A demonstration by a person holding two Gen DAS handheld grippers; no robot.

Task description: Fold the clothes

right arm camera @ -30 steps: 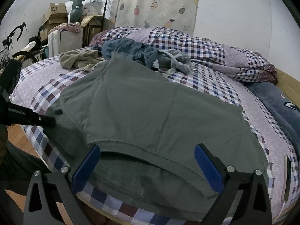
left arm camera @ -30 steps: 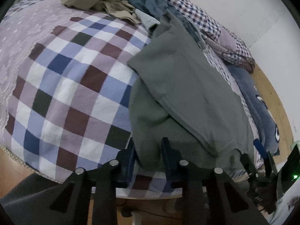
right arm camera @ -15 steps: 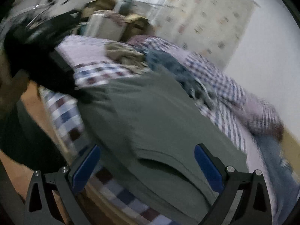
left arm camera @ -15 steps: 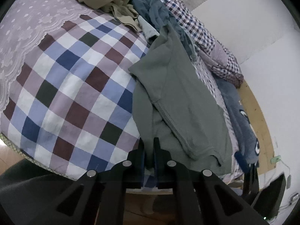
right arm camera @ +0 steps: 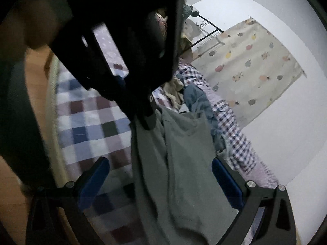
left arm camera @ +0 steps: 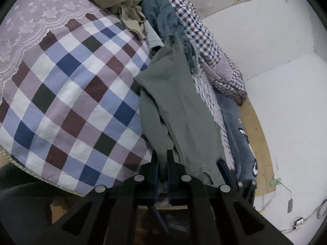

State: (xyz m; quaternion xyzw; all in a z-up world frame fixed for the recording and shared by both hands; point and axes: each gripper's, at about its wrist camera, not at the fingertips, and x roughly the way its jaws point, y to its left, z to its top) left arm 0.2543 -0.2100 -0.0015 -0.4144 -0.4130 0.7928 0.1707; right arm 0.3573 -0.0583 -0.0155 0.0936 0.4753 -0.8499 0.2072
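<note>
A grey-green garment (left arm camera: 179, 106) hangs stretched from the checked bed (left arm camera: 67, 102) toward the near edge. My left gripper (left arm camera: 162, 159) is shut on its near corner, lifting the cloth. In the right wrist view the same grey-green garment (right arm camera: 184, 163) runs between the blue pads of my right gripper (right arm camera: 161, 175), which stands wide open with its fingers apart on either side of the cloth. The left gripper's black body (right arm camera: 130, 40) fills the upper left of that view, clamped on the cloth's top corner.
A tan garment (left arm camera: 114, 2) and a blue-grey garment (left arm camera: 161, 14) lie heaped at the far side of the bed. A small-check quilt (left arm camera: 212, 51) and a blue pillow (left arm camera: 237, 134) line the right side. A wooden bed frame (left arm camera: 257, 134) meets the white wall. A clothes rack (right arm camera: 206, 34) stands behind.
My left gripper closed on the garment's corner and lifted it, pulling the cloth into a long hanging strip. The right gripper swung left and rolled, staying open.
</note>
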